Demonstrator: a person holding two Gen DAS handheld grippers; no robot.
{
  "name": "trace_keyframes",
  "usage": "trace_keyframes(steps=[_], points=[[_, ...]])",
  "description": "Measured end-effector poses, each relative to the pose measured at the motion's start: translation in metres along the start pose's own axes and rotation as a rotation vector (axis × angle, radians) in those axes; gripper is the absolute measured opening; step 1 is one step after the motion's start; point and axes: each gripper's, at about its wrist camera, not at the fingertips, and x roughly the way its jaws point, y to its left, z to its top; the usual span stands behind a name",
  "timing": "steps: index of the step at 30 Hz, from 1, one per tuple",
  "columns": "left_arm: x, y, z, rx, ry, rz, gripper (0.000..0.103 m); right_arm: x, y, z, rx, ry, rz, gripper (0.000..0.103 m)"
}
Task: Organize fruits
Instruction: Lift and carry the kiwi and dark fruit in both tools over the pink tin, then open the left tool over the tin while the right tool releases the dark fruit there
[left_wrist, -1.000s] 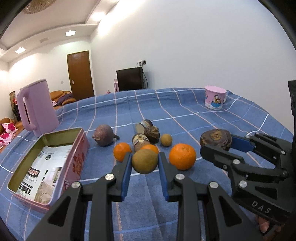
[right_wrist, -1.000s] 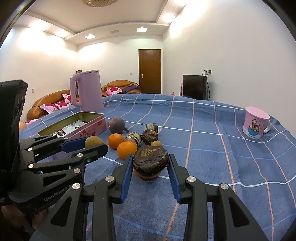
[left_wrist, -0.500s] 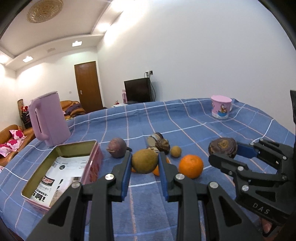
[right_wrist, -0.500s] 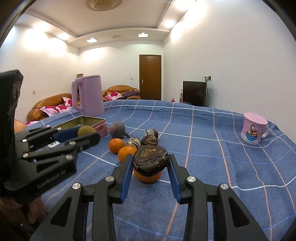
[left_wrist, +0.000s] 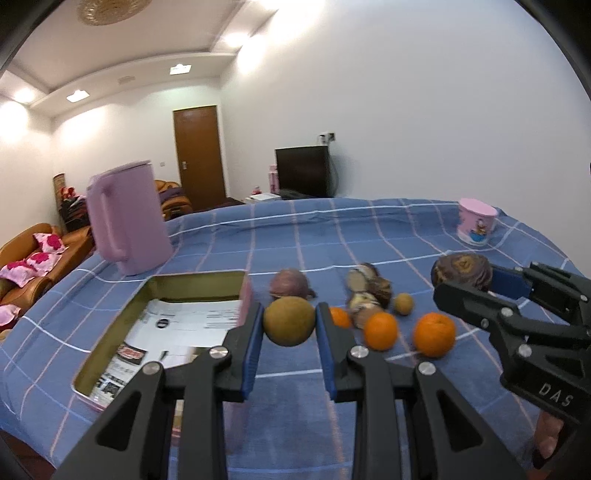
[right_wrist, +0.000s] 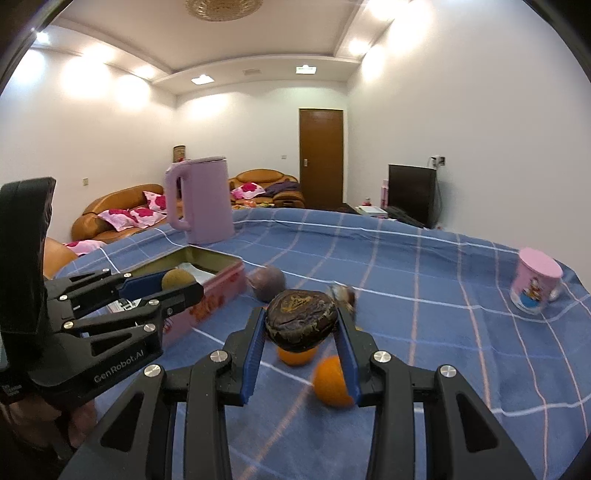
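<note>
Left gripper (left_wrist: 289, 326) is clamped on a round greenish-brown fruit (left_wrist: 289, 320), held clear of the surface (left_wrist: 369, 236) just beside the near corner of the pink tin (left_wrist: 122, 343). Right gripper (right_wrist: 301, 328) grips a dark, wrinkled brown fruit (right_wrist: 301, 319), also lifted. The tin shows only printed paper inside; no fruit is in it yet, so the sorting appears barely begun. Left on the blue checked cloth: three oranges (left_wrist: 434, 334), a small greenish fruit (left_wrist: 402, 304), several mottled brown pieces (left_wrist: 369, 288) and a purple round one (left_wrist: 288, 283). Beyond stand a pink kettle (left_wrist: 127, 225) and a pink mug (left_wrist: 476, 220).
</note>
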Motion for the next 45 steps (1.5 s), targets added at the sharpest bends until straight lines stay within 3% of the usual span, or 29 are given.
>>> trace_keyframes(steps=[23, 34, 45], points=[[0.024, 0.084, 0.000, -0.095, 0.077, 0.111, 0.030, 0.069, 0.064, 0.040, -0.090, 0.060, 0.160, 0.039], [0.045, 0.120, -0.001, -0.125, 0.133, 0.149, 0.030, 0.100, 0.094, 0.048, -0.135, 0.087, 0.201, 0.039], [0.058, 0.133, -0.003, -0.122, 0.176, 0.160, 0.030, 0.119, 0.108, 0.045, -0.149, 0.125, 0.214, 0.040]])
